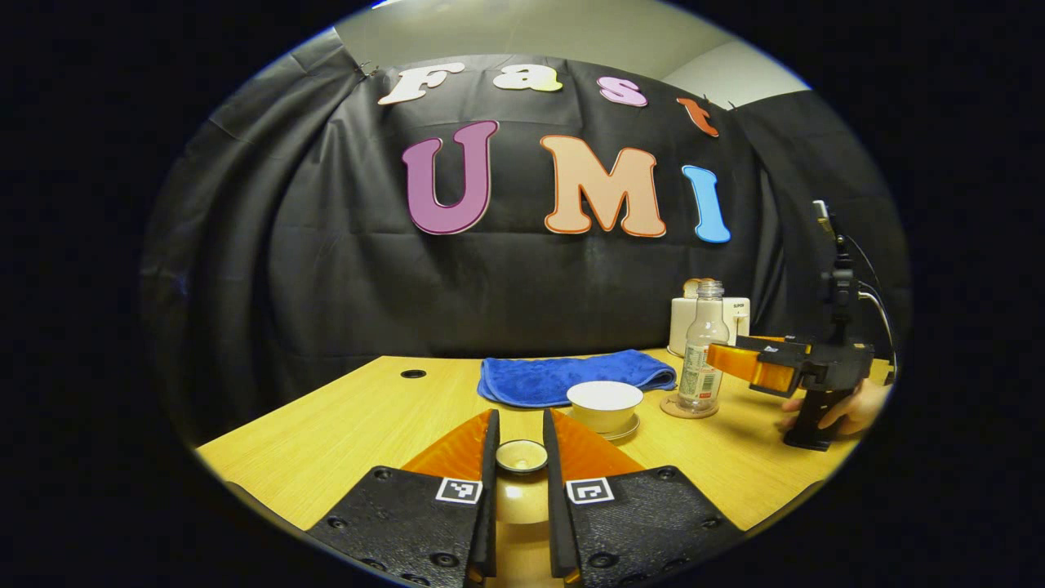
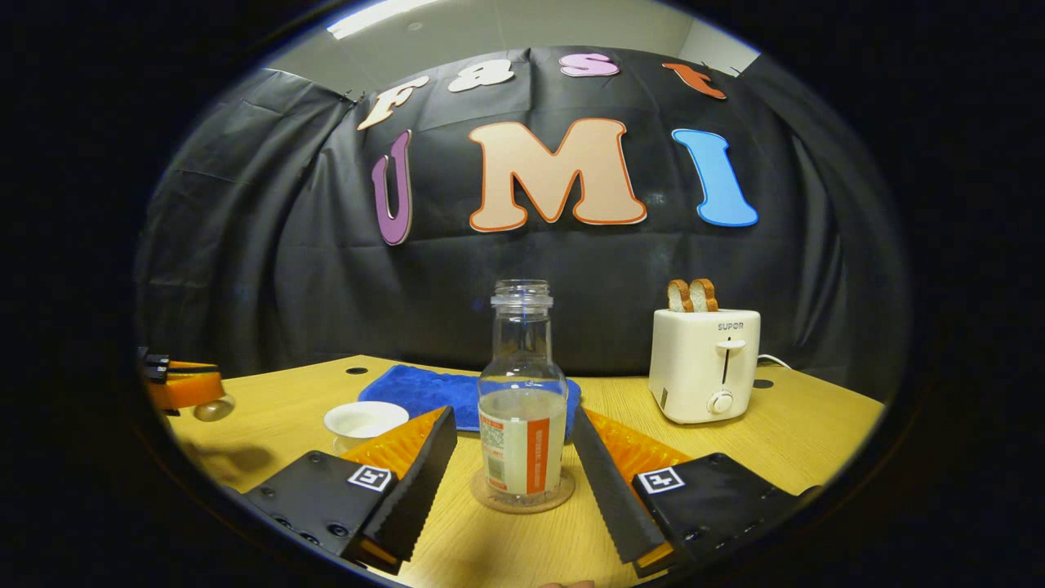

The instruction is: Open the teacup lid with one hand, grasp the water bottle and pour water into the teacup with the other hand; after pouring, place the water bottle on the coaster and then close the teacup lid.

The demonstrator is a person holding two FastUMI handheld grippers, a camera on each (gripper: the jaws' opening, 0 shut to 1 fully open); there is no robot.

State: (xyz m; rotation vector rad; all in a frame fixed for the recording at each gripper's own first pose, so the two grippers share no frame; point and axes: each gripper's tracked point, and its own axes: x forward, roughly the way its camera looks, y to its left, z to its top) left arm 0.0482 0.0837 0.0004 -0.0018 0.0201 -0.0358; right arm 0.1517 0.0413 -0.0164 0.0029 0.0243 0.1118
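In the left gripper view, the left gripper holds the lid between narrow jaws, lifted off the cup, which stands open on its saucer at about 1 o'clock from the jaws, in front of the blue towel. So the lid step looks done. At 2 o'clock the bottle stands on the coaster, with the right gripper just beside it, held by a hand.

In the right gripper view, the right gripper has its jaws wide, one on each side of the bottle, apparently apart from it. The bottle stands upright at 12 o'clock on the coaster on the desk. The cup sits at 10 o'clock. Whether pouring is done, I cannot tell; closing the lid remains.
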